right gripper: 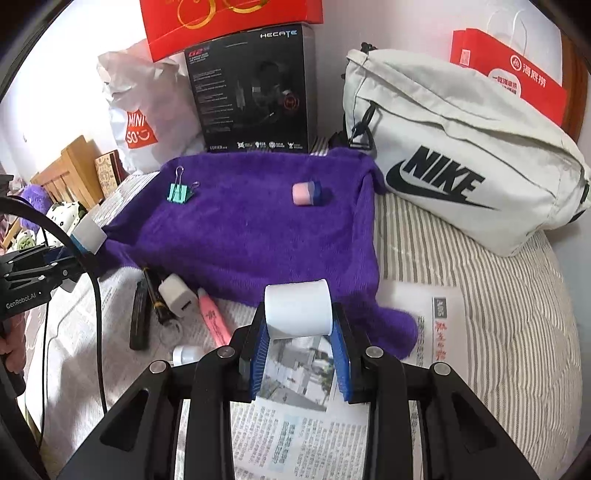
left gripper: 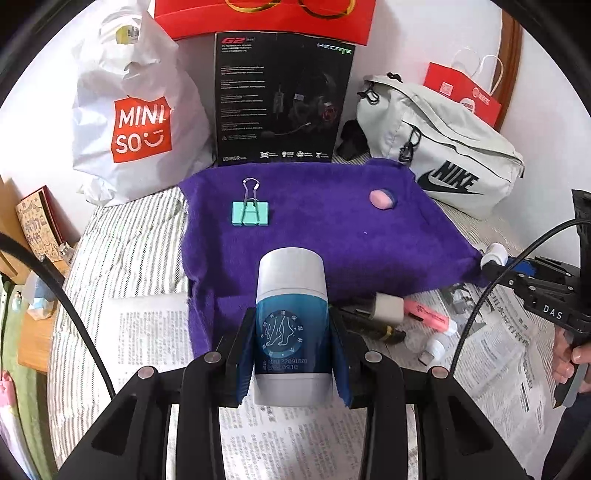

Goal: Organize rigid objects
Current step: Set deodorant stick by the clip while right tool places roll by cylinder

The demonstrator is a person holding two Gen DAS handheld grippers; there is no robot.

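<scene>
Grippers [left gripper: 291, 354] [right gripper: 300, 350] grasp smooth cylinders: left a blue-labelled bottle [left gripper: 291, 325], right a white cup [right gripper: 298, 309].

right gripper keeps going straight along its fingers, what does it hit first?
Probably the purple towel. The right gripper, clamping a white cylinder, aims down at its near edge. The pink-and-blue eraser lies farther along; depth is uncertain.

Red box [left gripper: 266, 18] (top edge) cut off
</scene>
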